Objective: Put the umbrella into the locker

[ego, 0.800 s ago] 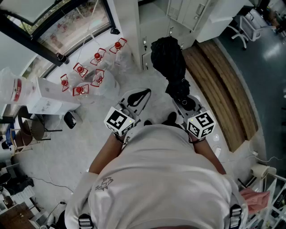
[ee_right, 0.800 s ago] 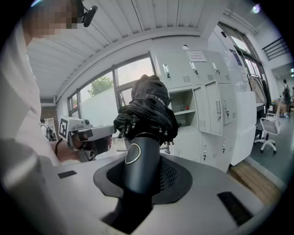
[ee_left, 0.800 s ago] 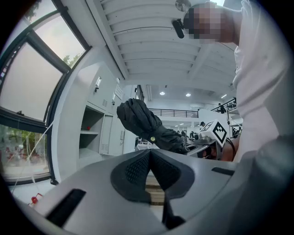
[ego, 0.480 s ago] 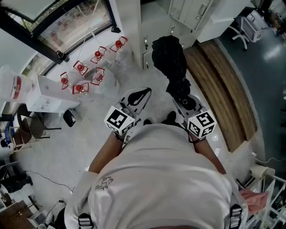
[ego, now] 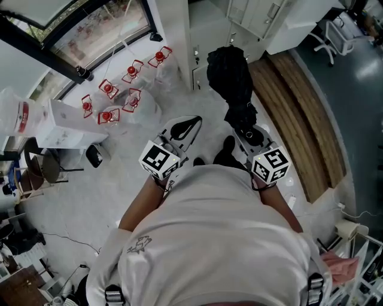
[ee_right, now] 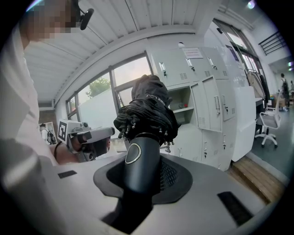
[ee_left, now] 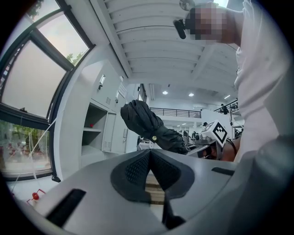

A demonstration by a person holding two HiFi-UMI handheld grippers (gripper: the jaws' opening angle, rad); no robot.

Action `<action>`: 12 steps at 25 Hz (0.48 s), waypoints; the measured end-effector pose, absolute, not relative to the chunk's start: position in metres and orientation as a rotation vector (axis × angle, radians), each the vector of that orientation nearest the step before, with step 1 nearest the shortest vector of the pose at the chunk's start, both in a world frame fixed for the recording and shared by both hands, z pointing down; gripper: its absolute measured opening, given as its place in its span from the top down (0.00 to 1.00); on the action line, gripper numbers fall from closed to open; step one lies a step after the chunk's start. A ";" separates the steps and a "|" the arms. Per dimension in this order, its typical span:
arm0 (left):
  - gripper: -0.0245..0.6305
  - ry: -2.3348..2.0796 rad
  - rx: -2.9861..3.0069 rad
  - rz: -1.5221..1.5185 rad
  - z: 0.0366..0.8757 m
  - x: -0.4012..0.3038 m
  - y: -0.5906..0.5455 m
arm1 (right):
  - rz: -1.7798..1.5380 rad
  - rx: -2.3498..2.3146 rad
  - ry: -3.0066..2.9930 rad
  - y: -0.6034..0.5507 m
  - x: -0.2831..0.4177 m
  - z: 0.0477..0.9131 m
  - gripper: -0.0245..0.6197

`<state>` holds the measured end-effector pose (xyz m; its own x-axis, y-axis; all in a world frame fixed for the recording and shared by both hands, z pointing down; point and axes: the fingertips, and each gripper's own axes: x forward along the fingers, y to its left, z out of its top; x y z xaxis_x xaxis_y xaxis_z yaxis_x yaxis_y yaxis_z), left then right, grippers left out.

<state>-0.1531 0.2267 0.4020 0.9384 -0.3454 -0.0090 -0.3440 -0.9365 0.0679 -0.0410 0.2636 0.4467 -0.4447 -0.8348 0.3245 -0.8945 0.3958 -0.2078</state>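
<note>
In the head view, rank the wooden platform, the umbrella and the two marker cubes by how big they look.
1. Wooden platform, largest.
2. Umbrella.
3. Right marker cube and left marker cube: they look alike, so unranked. Both sit nearest the camera, which enlarges them.

— Far ahead?
— Lockers [ego: 248, 18], with the wooden step [ego: 299, 107] along their near right.
— And in the middle?
— Umbrella [ego: 228, 77] between the jaws of the right gripper [ego: 245, 127], reaching far toward the lockers. Left gripper [ego: 192, 124] just left of it, apart.
— Off to the left?
— Jugs [ego: 119, 95] on the floor [ego: 108, 191] by the window [ego: 90, 30], with a box [ego: 57, 128] nearer.
</note>
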 end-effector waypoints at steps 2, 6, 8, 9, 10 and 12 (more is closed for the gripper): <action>0.95 -0.546 3.024 -0.025 0.403 -0.150 0.222 | 0.532 1.555 -2.481 0.258 -0.035 0.447 0.77; 0.95 -0.582 3.015 -0.013 0.406 -0.142 0.209 | 0.538 1.541 -2.489 0.244 -0.024 0.451 0.77; 0.95 -0.597 3.010 -0.001 0.407 -0.137 0.200 | 0.539 1.527 -2.495 0.232 -0.019 0.452 0.77; 0.95 -0.603 3.011 0.005 0.407 -0.134 0.197 | 0.540 1.521 -2.500 0.227 -0.016 0.452 0.77; 0.95 -0.608 3.012 0.010 0.407 -0.132 0.193 | 0.542 1.516 -2.506 0.221 -0.013 0.452 0.77; 0.95 -0.621 3.008 0.016 0.409 -0.126 0.185 | 0.548 1.506 -2.517 0.211 -0.006 0.453 0.77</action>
<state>-0.1259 0.1847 0.4093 0.9184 -0.3950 0.0242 -0.3957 -0.9160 0.0662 -0.0056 0.2107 0.4531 -0.4813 -0.8175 0.3163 -0.8750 0.4268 -0.2285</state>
